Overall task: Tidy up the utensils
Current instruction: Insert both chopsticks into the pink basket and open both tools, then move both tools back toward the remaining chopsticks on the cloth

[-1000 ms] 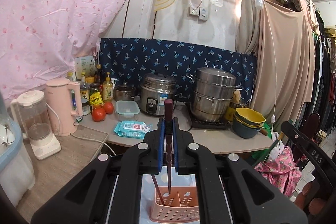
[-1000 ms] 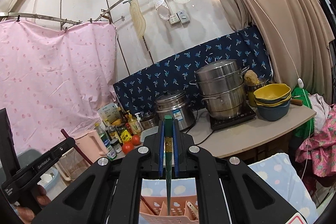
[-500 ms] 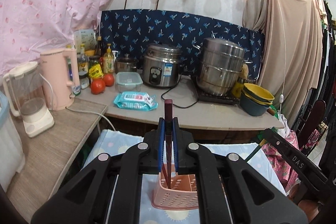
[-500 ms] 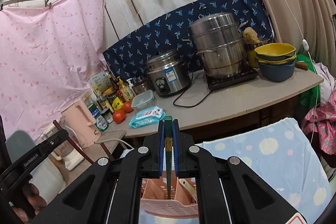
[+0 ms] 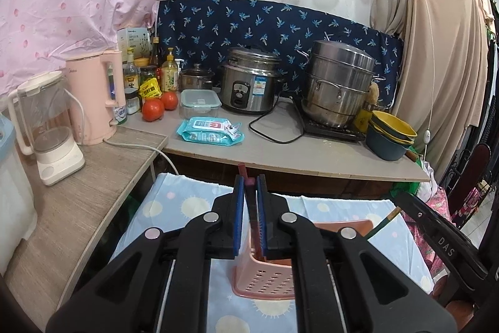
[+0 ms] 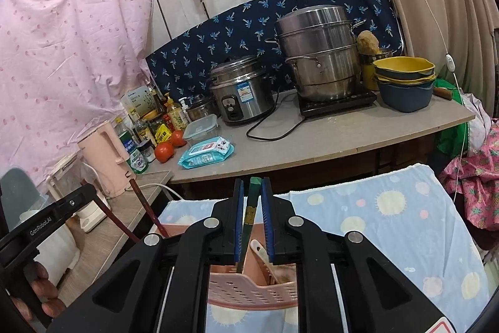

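Left wrist view is showing the left gripper (image 5: 249,198) hanging over the pink basket (image 5: 265,280), its blue pads (image 5: 239,208) standing slightly apart with a dark red chopstick (image 5: 249,195) rising between them; the stick is leaning toward the left pad, and whether either pad is pressing on it I cannot tell. Its lower end is dropping into the basket's left compartment. Over on the right wrist view, the right gripper (image 6: 252,202) is sitting above the same basket (image 6: 249,289), fingers parted a little, a green chopstick (image 6: 251,208) standing loose in the gap with daylight showing on both sides, its tip going down into the basket beside a white spoon handle (image 6: 260,252). The basket is resting on a blue cloth with pale dots (image 6: 389,227). Beyond the basket, the counter (image 5: 312,152) is carrying a rice cooker (image 5: 249,86), a steel steamer pot (image 5: 338,83), stacked bowls (image 5: 391,134), two tomatoes (image 5: 159,106) and a pack of wipes (image 5: 210,131).
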A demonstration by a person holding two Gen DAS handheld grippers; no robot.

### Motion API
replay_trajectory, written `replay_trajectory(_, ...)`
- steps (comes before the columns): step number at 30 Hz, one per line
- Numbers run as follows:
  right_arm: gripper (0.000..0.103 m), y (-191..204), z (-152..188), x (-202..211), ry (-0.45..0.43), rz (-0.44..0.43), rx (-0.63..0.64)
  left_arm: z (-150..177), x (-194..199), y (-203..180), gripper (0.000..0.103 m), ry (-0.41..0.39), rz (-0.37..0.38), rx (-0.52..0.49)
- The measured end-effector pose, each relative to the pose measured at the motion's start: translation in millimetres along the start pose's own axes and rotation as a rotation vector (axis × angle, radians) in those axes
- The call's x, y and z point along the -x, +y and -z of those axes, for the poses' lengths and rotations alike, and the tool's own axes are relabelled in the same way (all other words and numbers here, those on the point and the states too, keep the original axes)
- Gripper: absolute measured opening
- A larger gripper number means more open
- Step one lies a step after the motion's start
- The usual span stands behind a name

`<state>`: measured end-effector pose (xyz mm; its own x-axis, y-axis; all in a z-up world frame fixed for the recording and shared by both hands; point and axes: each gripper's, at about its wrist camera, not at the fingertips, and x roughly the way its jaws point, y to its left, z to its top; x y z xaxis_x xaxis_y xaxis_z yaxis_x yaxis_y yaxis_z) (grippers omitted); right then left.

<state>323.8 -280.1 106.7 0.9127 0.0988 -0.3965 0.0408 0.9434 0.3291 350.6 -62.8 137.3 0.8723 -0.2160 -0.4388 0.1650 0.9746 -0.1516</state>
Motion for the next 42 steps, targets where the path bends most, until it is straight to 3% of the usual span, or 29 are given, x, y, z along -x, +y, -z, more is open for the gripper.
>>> replay_trajectory(1, 0.019, -1, 1, 1, 0.000, 0.002, -0.001, 0, 0, 1, 0.011, 0.001, -0.005, 0.002)
replay_trajectory(3, 0.030, -2, 2, 3, -0.002, 0.007, 0.000, 1, 2, 3, 0.025, 0.005, -0.011, 0.008)
replay_trajectory(6, 0.042, -6, 3, 13, -0.030, 0.025, -0.004, 3, 6, 3, 0.034, 0.003, -0.023, 0.008)
replay_trajectory(11, 0.042, -9, 4, 34, -0.053, 0.026, -0.006, 11, 20, 2, 0.039, 0.001, -0.049, -0.021)
replay_trajectory(25, 0.042, 2, 46, 108, 0.005, 0.015, 0.058, 52, 90, -4, 0.040, 0.039, -0.045, -0.070)
replay_trajectory(36, 0.042, -1, 113, 161, 0.094, 0.039, 0.078, 114, 134, 6, 0.040, 0.108, -0.051, -0.064)
replay_trajectory(42, 0.042, -8, 158, 178, 0.181, 0.063, 0.069, 159, 142, 18, 0.040, 0.193, -0.054, -0.041)
